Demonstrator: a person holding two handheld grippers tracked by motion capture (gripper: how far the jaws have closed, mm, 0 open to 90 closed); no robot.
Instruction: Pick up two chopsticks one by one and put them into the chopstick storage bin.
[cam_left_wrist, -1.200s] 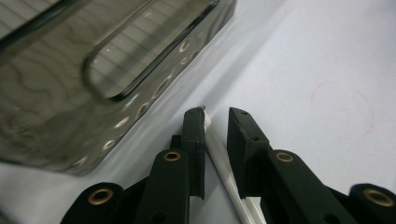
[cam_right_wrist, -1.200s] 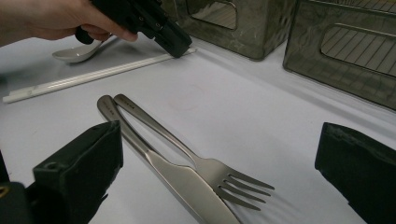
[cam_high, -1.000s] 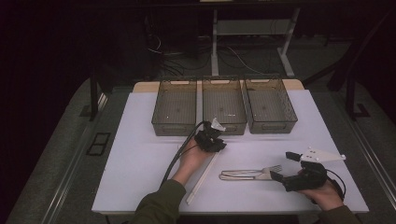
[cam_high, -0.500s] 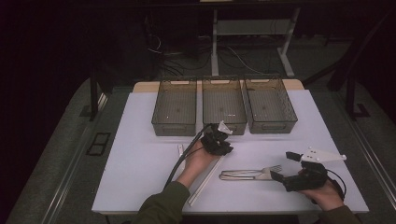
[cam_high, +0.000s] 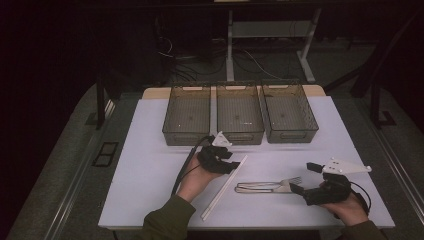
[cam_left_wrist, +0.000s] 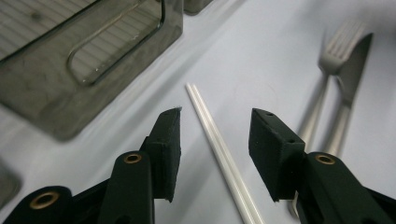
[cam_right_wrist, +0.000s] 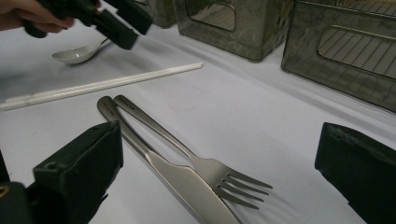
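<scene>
The left gripper (cam_left_wrist: 212, 154) hovers over the white desk (cam_left_wrist: 261, 56), its two black fingers (cam_left_wrist: 166, 149) parted, having just been opening. Between them, untouched, lies a pair of white chopsticks (cam_left_wrist: 219, 149). A fork (cam_left_wrist: 322, 98) and knife (cam_left_wrist: 348, 88) lie to the right; a smoky translucent bin (cam_left_wrist: 84, 60) stands far left.

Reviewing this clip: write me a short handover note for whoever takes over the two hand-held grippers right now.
Left hand-held gripper: jaws have just been opening, nothing gripped, the white chopsticks lie on the table between them.
Right hand-held gripper: open, empty, by the fork and knife.
A spoon lies near the left one.
The three bins look empty.
Done: nothing binned.
Left: probably grasp the chopsticks, then sort all cutlery into the bins.
</scene>
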